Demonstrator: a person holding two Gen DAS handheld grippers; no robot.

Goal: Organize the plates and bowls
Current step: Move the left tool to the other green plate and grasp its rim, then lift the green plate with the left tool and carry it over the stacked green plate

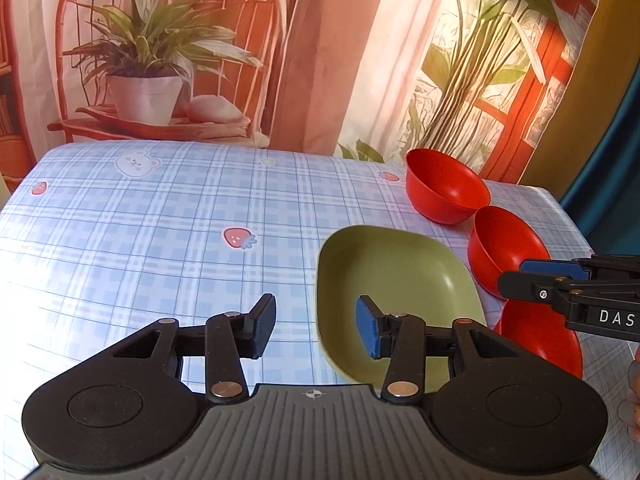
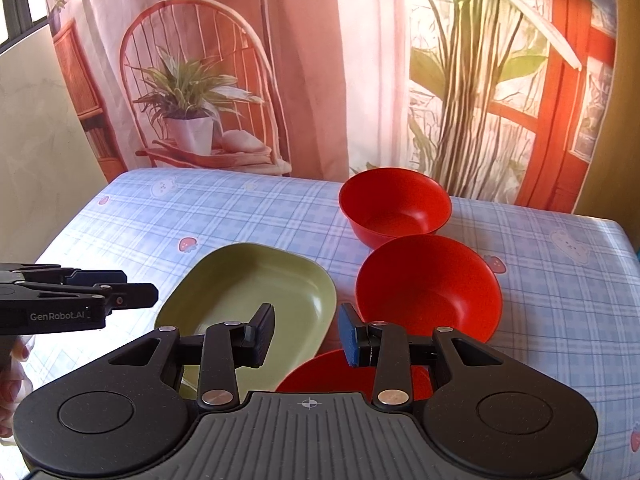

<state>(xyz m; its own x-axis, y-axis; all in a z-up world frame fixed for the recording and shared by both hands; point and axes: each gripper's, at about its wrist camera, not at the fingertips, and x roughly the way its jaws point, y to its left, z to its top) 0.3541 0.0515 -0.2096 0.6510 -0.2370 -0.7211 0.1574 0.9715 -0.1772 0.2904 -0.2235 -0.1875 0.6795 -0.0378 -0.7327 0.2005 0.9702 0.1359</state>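
Note:
A green oval plate (image 1: 400,280) (image 2: 256,280) lies on the checked tablecloth. Three red bowls stand in a row to its right: a far one (image 1: 444,188) (image 2: 394,206), a middle one (image 1: 504,246) (image 2: 428,284) and a near one (image 1: 540,336) (image 2: 320,372). My left gripper (image 1: 316,330) is open and empty, low over the plate's left edge. My right gripper (image 2: 306,336) is open and empty, above the gap between the plate and the near bowl. Each gripper shows in the other's view, the right (image 1: 520,276) and the left (image 2: 136,290).
The table (image 1: 160,220) is covered by a blue checked cloth with strawberry and bear prints. A printed backdrop (image 2: 320,60) with a chair and plants hangs right behind its far edge. The table's right edge (image 2: 624,240) lies past the bowls.

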